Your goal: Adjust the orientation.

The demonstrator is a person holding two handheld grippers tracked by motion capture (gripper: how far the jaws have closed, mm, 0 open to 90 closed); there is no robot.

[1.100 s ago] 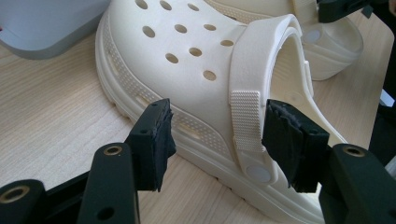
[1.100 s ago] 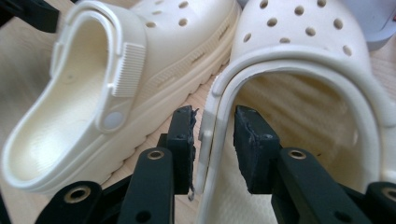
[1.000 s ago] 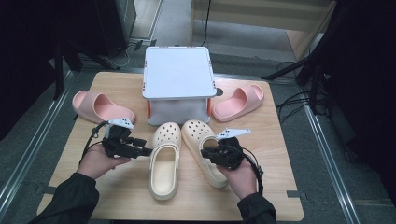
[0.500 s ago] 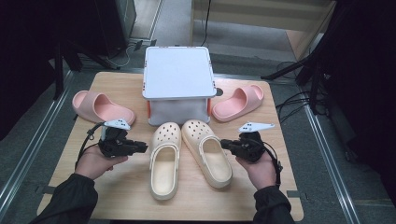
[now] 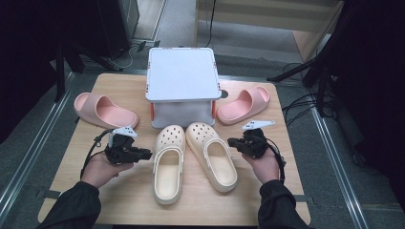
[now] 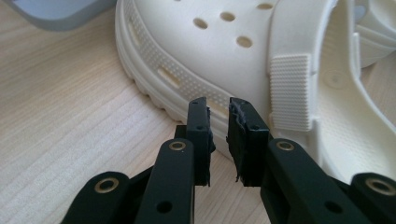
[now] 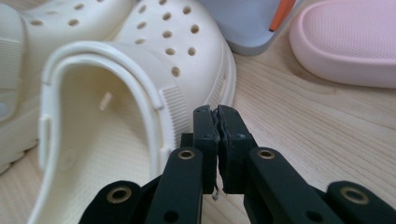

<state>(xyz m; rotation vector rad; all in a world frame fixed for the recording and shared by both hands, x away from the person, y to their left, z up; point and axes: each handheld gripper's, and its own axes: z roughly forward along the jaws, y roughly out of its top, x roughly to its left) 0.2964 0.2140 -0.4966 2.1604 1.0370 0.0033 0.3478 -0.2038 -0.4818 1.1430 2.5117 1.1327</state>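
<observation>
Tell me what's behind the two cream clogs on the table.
Directly behind the cream clogs stands a grey box with a flat white lid. The box's inside is covered by the lid.

My left gripper (image 5: 144,153) sits just beside the left cream clog (image 5: 168,167), my right gripper (image 5: 232,142) near the right cream clog (image 5: 212,155), both on the wooden table (image 5: 124,200).
</observation>
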